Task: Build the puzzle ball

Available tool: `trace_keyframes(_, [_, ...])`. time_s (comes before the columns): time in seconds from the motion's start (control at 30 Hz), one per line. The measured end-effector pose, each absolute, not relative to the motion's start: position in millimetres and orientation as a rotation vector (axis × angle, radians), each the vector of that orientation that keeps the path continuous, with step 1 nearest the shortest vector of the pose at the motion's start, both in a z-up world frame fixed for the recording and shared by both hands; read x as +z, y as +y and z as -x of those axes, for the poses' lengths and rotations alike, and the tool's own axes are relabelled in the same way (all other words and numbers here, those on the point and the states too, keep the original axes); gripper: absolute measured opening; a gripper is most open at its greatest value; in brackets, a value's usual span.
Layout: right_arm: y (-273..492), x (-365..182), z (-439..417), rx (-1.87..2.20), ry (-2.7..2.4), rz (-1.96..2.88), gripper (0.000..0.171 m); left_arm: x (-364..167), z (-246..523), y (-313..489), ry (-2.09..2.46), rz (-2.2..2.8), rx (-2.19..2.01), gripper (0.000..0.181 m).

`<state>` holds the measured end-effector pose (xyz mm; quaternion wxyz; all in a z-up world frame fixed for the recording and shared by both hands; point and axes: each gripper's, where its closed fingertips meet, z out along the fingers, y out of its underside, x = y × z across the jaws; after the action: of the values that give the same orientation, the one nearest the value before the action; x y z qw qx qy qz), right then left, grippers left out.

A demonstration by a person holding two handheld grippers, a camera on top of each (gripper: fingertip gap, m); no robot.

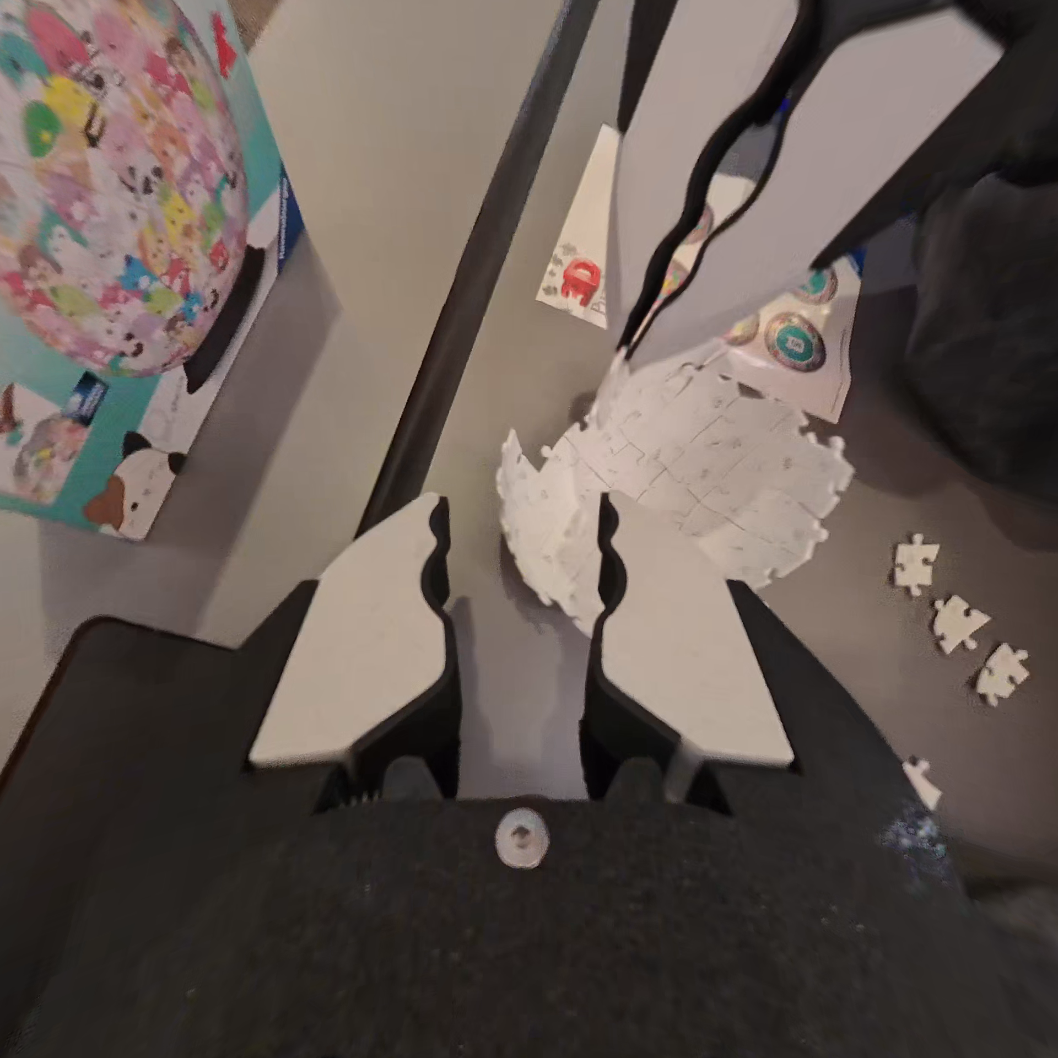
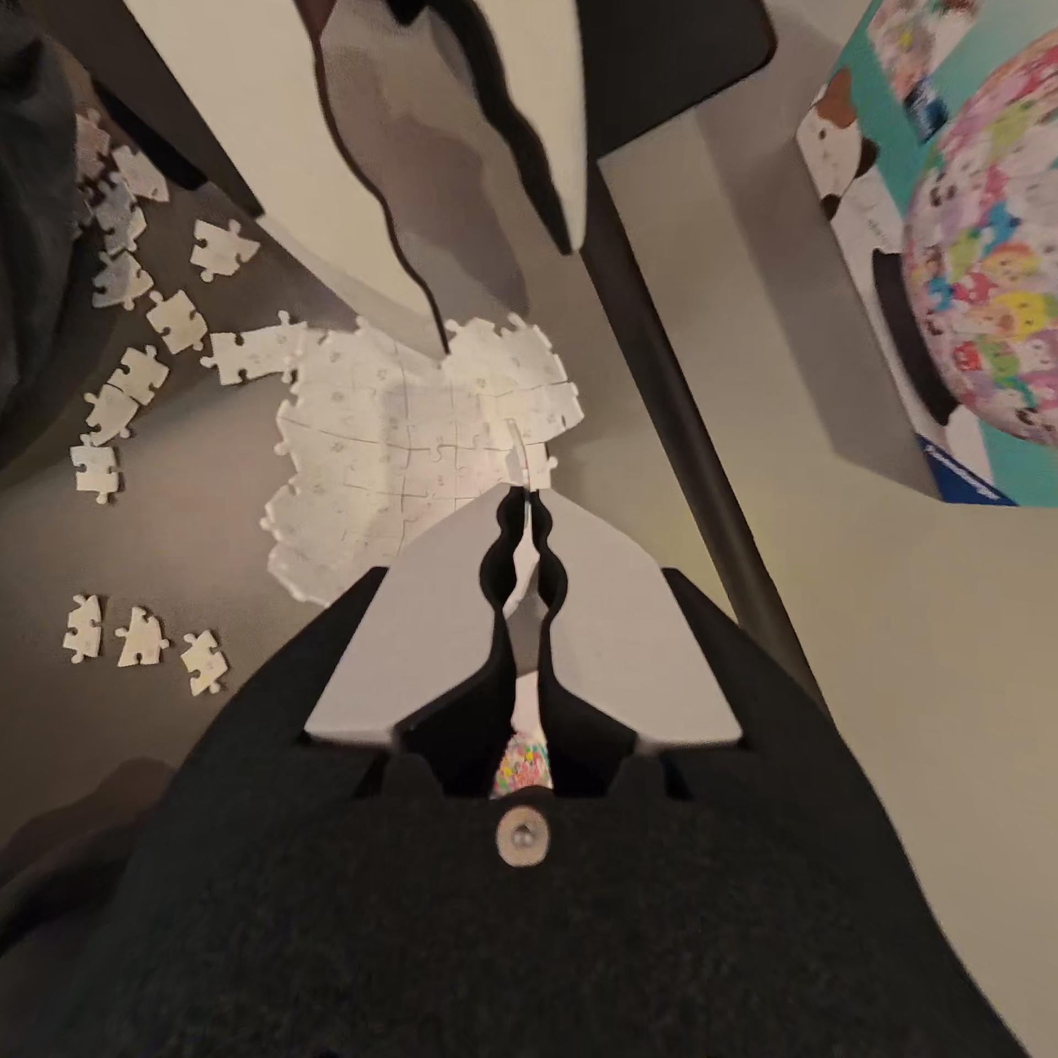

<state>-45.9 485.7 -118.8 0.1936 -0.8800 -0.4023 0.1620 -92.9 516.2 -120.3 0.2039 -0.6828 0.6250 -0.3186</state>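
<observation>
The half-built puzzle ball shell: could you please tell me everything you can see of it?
The half-built puzzle ball shell is a curved, bowl-like sheet of interlocked pieces, plain white side towards both cameras, with faint marks on each piece and a ragged edge of tabs. It looks like thin stiff plastic or card. It sits on the grey table. The right gripper is shut on its rim; the open left gripper is at its opposite edge. Loose pieces lie nearby, apart from it.

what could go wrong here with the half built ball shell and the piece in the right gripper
1. The right gripper pinches a thin puzzle piece edge-on by its tips; it could twist or slip as it meets the shell.
2. The open left gripper only straddles the shell's rim, so pushing may shift or flex the shell and pop joints apart.
</observation>
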Motion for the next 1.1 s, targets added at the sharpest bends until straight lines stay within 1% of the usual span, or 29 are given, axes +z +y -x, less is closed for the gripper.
trace_keyframes(0.13, [487.6,-143.1,44.6,0.562,-1.121,2.554,0.002,-127.5,80.1,524.4,1.874,1.906,-0.836,0.049])
trace_keyframes(0.4, [493.0,-152.2,38.2,0.655,-1.046,2.546,0.002,-159.8,65.2,514.0,2.051,1.933,-0.848,0.046])
trace_keyframes(0.87, [496.0,-166.3,45.2,0.679,-1.045,2.59,0.002,-167.5,61.6,509.6,2.104,1.95,-0.825,0.026])
trace_keyframes(1.1, [495.9,-169.4,49.4,0.729,-1.013,2.609,0.002,-169.9,64.1,510.9,2.106,1.965,-0.821,0.022])
